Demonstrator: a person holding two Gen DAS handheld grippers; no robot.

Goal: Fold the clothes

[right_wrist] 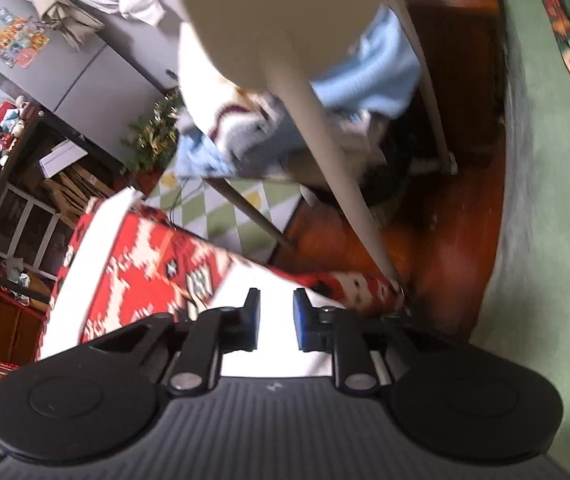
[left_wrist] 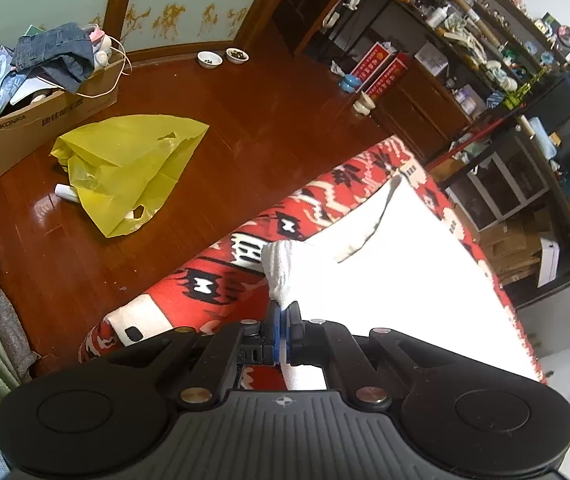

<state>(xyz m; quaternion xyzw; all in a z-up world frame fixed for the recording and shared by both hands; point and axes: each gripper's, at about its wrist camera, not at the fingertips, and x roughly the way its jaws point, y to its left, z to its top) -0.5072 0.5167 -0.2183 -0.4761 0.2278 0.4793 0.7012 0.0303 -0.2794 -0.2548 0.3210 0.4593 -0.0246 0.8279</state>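
A white garment [left_wrist: 397, 248] lies spread over a red, white and black patterned cover [left_wrist: 213, 276], very bright and washed out. My left gripper [left_wrist: 284, 306] is shut on a bunched corner of this white cloth, which sticks up between the blue pads. A grey strip of the garment [left_wrist: 369, 224] trails across it farther off. In the right wrist view my right gripper [right_wrist: 276, 308] stands open, its blue pads [right_wrist: 300, 320] apart with nothing between them, above the white cloth [right_wrist: 269, 284] near the edge of the patterned cover [right_wrist: 141, 256].
On the wooden floor [left_wrist: 245, 100] lie a yellow plastic bag [left_wrist: 125, 168] and a cardboard box [left_wrist: 45, 120] piled with clothes. Dark cluttered shelves [left_wrist: 485, 80] stand at the right. A pale table leg [right_wrist: 325, 160] and a heap of clothes [right_wrist: 245, 128] fill the right wrist view.
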